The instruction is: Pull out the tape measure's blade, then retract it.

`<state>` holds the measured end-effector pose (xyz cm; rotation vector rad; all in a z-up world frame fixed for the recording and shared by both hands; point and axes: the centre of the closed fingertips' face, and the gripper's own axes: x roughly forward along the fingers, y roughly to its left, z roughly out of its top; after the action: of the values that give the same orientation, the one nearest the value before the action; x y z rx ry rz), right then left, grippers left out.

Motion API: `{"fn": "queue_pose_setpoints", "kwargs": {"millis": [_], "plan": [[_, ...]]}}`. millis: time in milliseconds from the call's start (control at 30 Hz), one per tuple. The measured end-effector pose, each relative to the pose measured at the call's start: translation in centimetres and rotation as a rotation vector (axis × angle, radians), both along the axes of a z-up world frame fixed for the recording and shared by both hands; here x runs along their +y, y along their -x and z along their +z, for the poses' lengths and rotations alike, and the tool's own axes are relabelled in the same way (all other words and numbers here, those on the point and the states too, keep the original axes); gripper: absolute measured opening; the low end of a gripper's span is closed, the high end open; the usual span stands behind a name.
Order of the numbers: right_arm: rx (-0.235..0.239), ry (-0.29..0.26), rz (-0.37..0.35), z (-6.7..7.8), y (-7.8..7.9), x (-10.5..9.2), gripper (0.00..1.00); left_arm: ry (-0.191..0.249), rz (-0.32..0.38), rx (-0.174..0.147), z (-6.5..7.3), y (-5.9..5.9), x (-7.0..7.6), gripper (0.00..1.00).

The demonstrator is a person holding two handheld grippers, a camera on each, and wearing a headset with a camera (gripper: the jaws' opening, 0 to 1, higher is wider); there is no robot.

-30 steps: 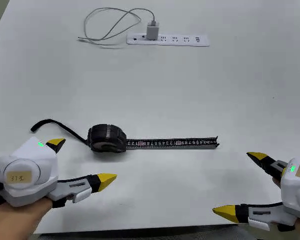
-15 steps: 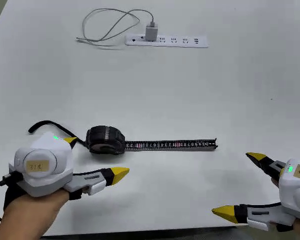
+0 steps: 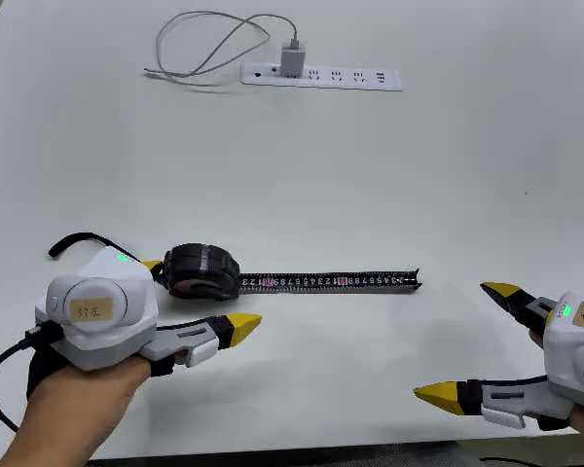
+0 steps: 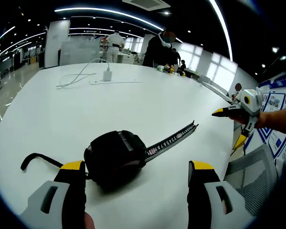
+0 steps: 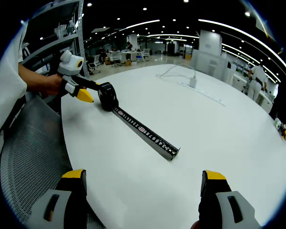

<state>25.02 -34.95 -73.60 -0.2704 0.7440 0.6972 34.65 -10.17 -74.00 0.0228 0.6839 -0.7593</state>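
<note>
Head view: left gripper (image 3: pixel 197 294) spread about the tape measure (image 3: pixel 202 270)

The left gripper's jaws are held wide apart, one tip at either side of the black case, which is lying on the table and is not clamped. The right gripper (image 3: pixel 464 341) is likewise held agape, well apart from the blade's hooked end. The blade (image 3: pixel 331 282) is seen drawn out flat across the white table (image 3: pixel 389 175). A power strip (image 3: pixel 321 76) is set near the far edge.

Head view above; gripper views low, sharing tape measure (image 3: pixel 204 271)
</note>
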Motion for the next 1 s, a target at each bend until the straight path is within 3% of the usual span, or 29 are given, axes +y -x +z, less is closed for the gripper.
{"fn": "queue_pose_setpoints", "kwargs": {"millis": [200,400,500,533,1000], "plan": [[-0.016,0.006,0.019,0.2,-1.3,-0.3,0.96,0.002,0.054,0.005,0.0,-0.3,-0.3,0.86],[-0.016,0.006,0.083,0.3,-2.6,-0.3,0.84,-0.008,0.107,0.004,-0.3,-0.9,-0.3,0.83],[-0.020,0.018,0.118,0.4,-3.2,0.0,0.79,-0.015,0.125,0.001,-0.3,-1.0,-0.5,0.83],[-0.019,0.025,0.130,0.3,-3.5,0.0,0.78,-0.035,0.126,-0.005,-0.5,-1.1,-0.4,0.83],[-0.004,0.086,0.244,-0.2,-5.5,0.0,0.62,-0.036,0.193,-0.004,-0.8,-1.9,-0.1,0.79]]}}
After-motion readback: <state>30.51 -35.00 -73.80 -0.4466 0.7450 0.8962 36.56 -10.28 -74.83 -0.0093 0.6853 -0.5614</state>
